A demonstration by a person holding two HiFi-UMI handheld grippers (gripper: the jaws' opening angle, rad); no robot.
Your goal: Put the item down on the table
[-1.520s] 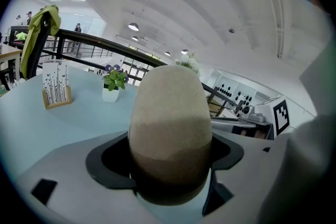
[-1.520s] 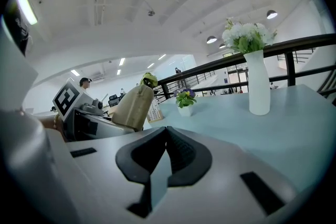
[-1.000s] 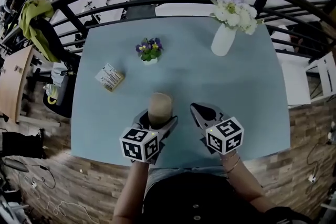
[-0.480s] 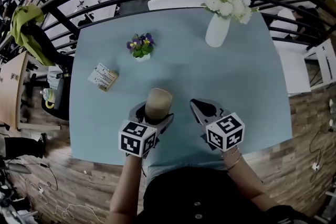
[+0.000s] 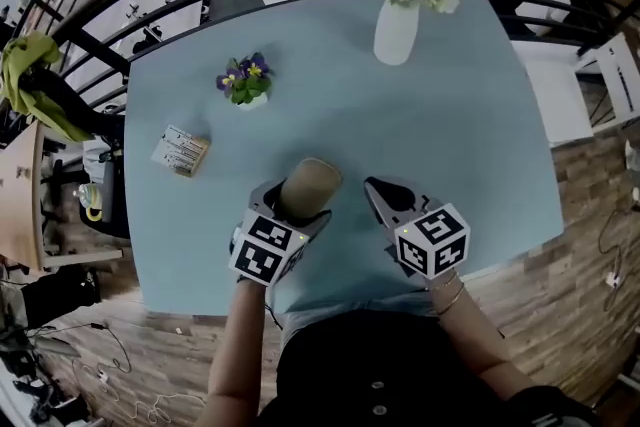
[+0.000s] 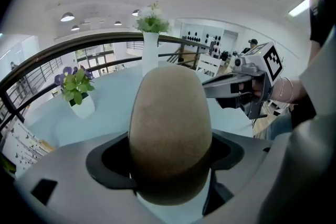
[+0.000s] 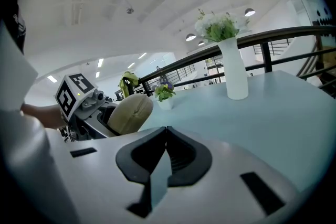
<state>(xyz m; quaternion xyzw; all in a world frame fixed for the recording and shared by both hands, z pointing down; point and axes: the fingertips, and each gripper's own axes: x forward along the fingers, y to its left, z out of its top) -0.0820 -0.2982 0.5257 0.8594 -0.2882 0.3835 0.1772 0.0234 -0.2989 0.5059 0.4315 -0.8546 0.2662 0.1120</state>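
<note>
My left fingers (image 6: pixel 106 161) are pinching a tan item (image 6: pixel 170 128), 1 dark pad on each side of its lower body, so the left gripper (image 5: pixel 293 212) is clamped on it and carries its whole weight. My right gripper (image 5: pixel 386 199) is just beside it and holds nothing; in the right gripper view its 2 jaws are pressed together with no gap.

The tan item is rounded at its far end and longer than it is wide. Its long axis runs out from between my left pads, away from my body, and in the head view it leans a little toward my right side instead of standing straight. It hangs over the near part of the light blue table (image 5: pixel 470 125), close to the front edge. I cannot tell whether its bottom touches the surface, since my own jaws cover that end.

As I judge it, the coming move belongs to my left hand alone: tip the axis upright, then lower straight down, because the table lies directly beneath the item. The vase (image 5: pixel 396 30), the flower pot (image 5: pixel 245 87) and the small box (image 5: pixel 180 152) all stand well apart from that spot.
</note>
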